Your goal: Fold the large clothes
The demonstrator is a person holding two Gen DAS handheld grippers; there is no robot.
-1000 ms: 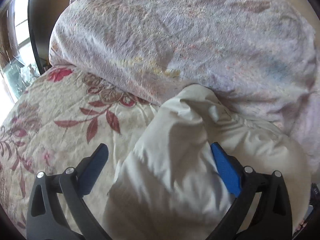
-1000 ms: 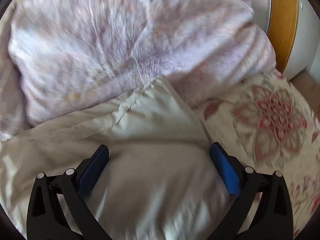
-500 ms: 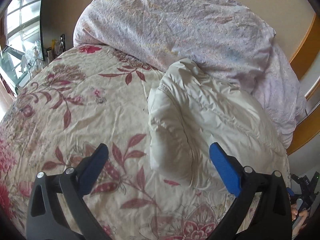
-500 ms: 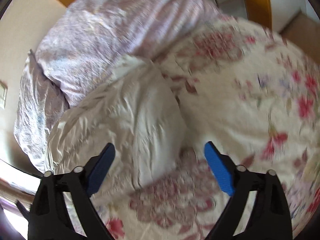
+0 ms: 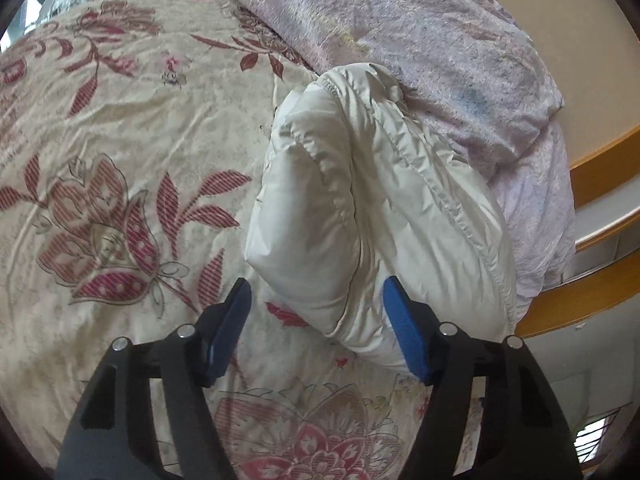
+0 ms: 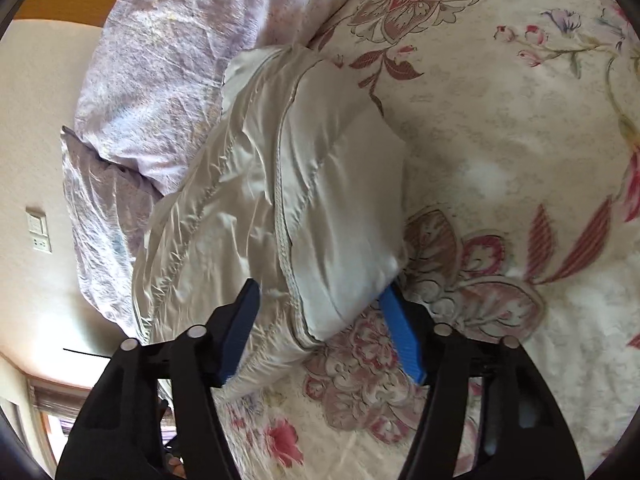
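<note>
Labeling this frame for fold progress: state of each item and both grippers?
white puffer jacket: folded into a bundle, lying on the bed, against the duvet.
lilac duvet: bunched in a heap behind the jacket.
floral bedspread: spread flat, lightly wrinkled.
left gripper: open, holding nothing.
right gripper: open, holding nothing.

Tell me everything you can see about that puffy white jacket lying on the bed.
The white jacket is a padded, quilted garment of smooth, slightly shiny fabric with stitched seams and a zipper line along one fold. It is folded into a thick, rounded bundle lying on the floral bedspread, its far end against the crumpled lilac duvet. Both open grippers, left gripper and right gripper, frame its near end; actual contact is unclear.
</note>
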